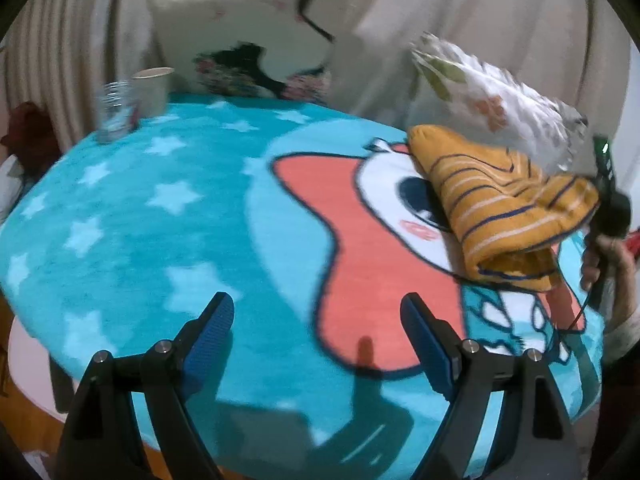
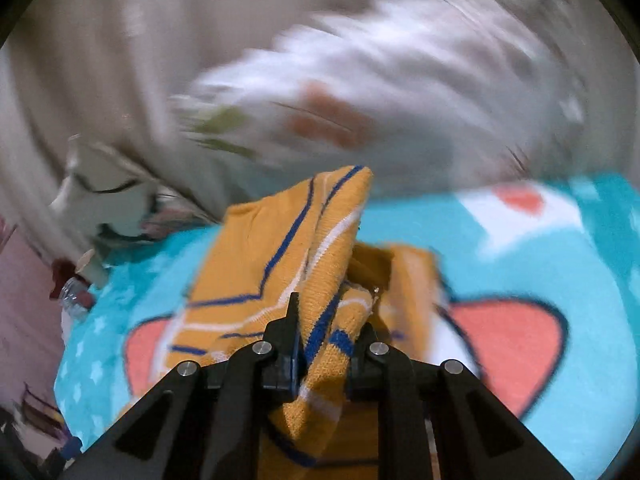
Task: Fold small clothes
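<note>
A: From the left wrist view, the left gripper (image 1: 316,332) is seen hovering low over the turquoise fleece blanket with white stars and a coral cartoon figure (image 1: 152,216). Its blue-padded fingers (image 1: 212,332) are spread wide; nothing is held between them.

B: Purpose of that posture?

A: Judged as readiness: the jaws are kept apart, probably so that a free edge can be taken. The mustard-yellow knitted garment with navy and white stripes (image 1: 504,208) is noted at the blanket's right side, one end lifted clear, the other end trailing on the blanket. The right gripper (image 1: 606,204) is glimpsed at that lifted end, held by a hand (image 1: 608,264).

B: Other items recorded?

A: A clear glass jar (image 1: 114,110) and a beige paper cup (image 1: 154,90) at the far left edge, well apart from the garment; a cream printed cushion (image 1: 244,36) behind; a white floral cushion (image 1: 492,96) beside the garment.

B: And the right wrist view?

A: Heavy blur. The right gripper (image 2: 326,344) is closed on a bunched fold of the striped garment (image 2: 272,264), raised off the blanket (image 2: 600,288), presumably so that the cloth can be carried over or shaken out.
</note>
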`<state>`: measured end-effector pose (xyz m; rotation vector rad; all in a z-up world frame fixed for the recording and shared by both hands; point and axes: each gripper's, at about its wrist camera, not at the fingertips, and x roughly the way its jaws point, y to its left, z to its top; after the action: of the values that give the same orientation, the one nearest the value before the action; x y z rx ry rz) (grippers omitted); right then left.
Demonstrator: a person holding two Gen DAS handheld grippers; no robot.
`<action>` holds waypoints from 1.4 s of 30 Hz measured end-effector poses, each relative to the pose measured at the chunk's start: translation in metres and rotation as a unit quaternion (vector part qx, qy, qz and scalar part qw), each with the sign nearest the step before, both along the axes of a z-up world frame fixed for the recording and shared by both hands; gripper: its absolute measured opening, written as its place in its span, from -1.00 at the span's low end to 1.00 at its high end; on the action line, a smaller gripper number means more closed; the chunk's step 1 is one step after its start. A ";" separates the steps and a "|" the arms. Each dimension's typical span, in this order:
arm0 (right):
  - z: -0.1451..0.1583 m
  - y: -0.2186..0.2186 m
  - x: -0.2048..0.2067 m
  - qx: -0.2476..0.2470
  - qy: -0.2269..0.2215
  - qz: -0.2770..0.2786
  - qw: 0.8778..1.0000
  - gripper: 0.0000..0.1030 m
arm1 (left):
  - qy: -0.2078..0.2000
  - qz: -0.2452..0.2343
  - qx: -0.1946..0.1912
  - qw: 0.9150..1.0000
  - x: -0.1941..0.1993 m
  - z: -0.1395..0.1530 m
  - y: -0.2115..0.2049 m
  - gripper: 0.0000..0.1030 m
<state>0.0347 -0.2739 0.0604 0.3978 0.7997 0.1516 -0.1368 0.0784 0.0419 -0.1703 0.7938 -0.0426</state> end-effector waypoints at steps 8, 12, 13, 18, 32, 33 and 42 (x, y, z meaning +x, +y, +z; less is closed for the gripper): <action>-0.004 -0.050 -0.030 0.000 -0.020 -0.054 0.998 0.24 | 0.008 -0.024 0.021 0.999 0.006 0.003 -0.029 0.64; 0.026 -0.054 -0.051 0.033 -0.078 -0.026 0.996 0.23 | 0.015 -0.023 0.014 1.000 0.011 0.002 -0.032 0.64; 0.032 -0.044 -0.054 0.047 -0.094 0.008 0.994 0.23 | 0.016 -0.025 0.012 0.999 0.011 0.002 -0.034 0.64; 0.023 0.001 -0.046 0.072 -0.083 0.116 0.987 0.22 | 0.010 -0.034 0.013 0.999 0.010 0.004 -0.042 0.64; 0.013 -0.035 -0.041 0.051 -0.049 0.023 0.997 0.55 | -0.087 -0.050 0.025 0.995 0.037 0.042 -0.058 0.82; 0.019 -0.033 -0.038 0.048 -0.056 0.020 0.997 0.58 | -0.102 -0.048 0.027 0.993 0.043 0.047 -0.063 0.85; 0.012 -0.015 0.019 0.060 -0.047 -0.008 0.997 0.59 | -0.192 -0.070 -0.004 0.979 0.126 0.075 -0.111 1.00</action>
<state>0.0537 -0.2893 0.0728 0.5068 0.6972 0.2032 -0.0111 -0.0330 0.1170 -0.1095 0.4176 -0.2057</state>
